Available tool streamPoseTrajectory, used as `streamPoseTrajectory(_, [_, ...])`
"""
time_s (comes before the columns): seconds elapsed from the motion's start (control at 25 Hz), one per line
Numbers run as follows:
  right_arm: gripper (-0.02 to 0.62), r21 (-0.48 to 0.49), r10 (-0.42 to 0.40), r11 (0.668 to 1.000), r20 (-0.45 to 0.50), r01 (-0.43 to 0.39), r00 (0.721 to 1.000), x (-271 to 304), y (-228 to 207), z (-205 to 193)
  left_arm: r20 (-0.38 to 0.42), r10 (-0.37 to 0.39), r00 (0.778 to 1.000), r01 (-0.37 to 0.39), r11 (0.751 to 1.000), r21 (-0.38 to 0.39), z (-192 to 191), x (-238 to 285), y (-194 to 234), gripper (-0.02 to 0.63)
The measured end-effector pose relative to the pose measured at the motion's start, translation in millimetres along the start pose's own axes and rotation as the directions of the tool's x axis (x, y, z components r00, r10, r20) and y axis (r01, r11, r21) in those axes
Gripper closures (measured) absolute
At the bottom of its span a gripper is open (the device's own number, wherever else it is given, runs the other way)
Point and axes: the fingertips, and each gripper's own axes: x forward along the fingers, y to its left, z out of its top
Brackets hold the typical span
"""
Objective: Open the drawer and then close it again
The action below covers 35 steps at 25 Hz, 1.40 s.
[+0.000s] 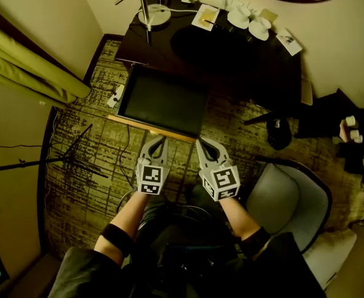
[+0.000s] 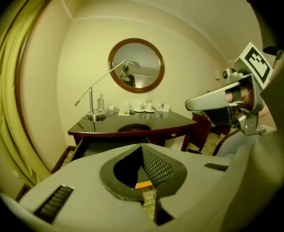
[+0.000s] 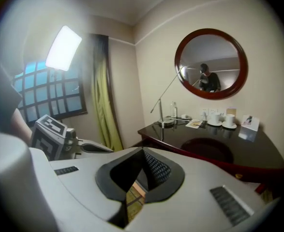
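Drawer: the drawer (image 1: 163, 99) stands pulled well out from under the dark tabletop (image 1: 231, 51), its inside bare and its pale front edge towards the person.
Left gripper: the left gripper (image 1: 159, 139) has its fingers pressed together on nothing. Its tips are just short of the drawer's front edge, left of the middle.
Right gripper: the right gripper (image 1: 202, 142) is likewise closed and empty. It lies beside the left one, with its tips near the right end of the front edge.
Contact: neither gripper looks to be touching the drawer, though the head view is too dim to be certain.
Stage: opening looks done, and pushing the drawer back in is what remains.
Risk, skew: an uneven push from the two closed tips could twist the drawer on its runners and jam it partway.
Risk, slip: the front edge is thin, so narrow tips set too high could ride over it into the drawer instead of driving it.
Risk, slam: a hard shove could jolt the tabletop, where a lamp (image 1: 150, 14) and cups (image 1: 250, 20) stand.
Risk, half-shut: stopping early would leave the front proud of the desk.
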Motion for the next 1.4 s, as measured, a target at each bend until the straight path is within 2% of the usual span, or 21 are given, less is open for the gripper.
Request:
streamPoseTrajectory(0.12, [0.594,-0.029,0.122,0.992,-0.054,-0.123,0.991,30.3,39.4,-24.3,-0.033,0.068,0.997,-0.070,0.996,-0.046,-38.8,0.1,27.1,0.604])
streamPoseTrajectory(0.24, [0.594,-0.056,0.214,0.974,-0.109,-0.221,0.971,56.2,71.2,-54.8,-0.056,0.138,0.989,-0.143,0.985,-0.093,-78.8,3.8,54.2,0.604])
streamPoseTrajectory(0.36, [0.594,-0.067,0.270,0.957,-0.146,-0.282,0.952,77.9,93.2,-84.4,-0.075,0.188,0.979,-0.196,0.972,-0.127,-116.3,11.6,77.6,0.604])
streamPoseTrajectory(0.52, [0.594,-0.073,0.311,0.941,-0.194,-0.330,0.931,102.9,111.5,-127.4,-0.097,0.218,0.971,-0.231,0.961,-0.155,-161.2,21.7,95.3,0.604])
streamPoseTrajectory(0.76, [0.594,-0.050,0.319,0.940,-0.222,-0.337,0.922,140.4,123.2,-173.9,-0.111,0.247,0.963,-0.263,0.948,-0.177,-204.2,42.9,123.5,0.604])
streamPoseTrajectory(0.92, [0.594,-0.030,0.309,0.946,-0.218,-0.323,0.926,157.3,125.0,-187.8,-0.112,0.219,0.969,-0.236,0.955,-0.178,-217.2,62.2,126.0,0.604])
streamPoseTrajectory(1.2, [0.594,0.012,0.275,0.960,-0.218,-0.279,0.937,182.9,117.1,-205.0,-0.101,0.184,0.978,-0.198,0.967,-0.161,-217.3,89.0,135.0,0.604])
streamPoseTrajectory(1.4, [0.594,0.052,0.250,0.968,-0.202,-0.244,0.947,195.1,106.5,-204.7,-0.099,0.180,0.979,-0.196,0.964,-0.182,-214.4,89.1,136.8,0.604])
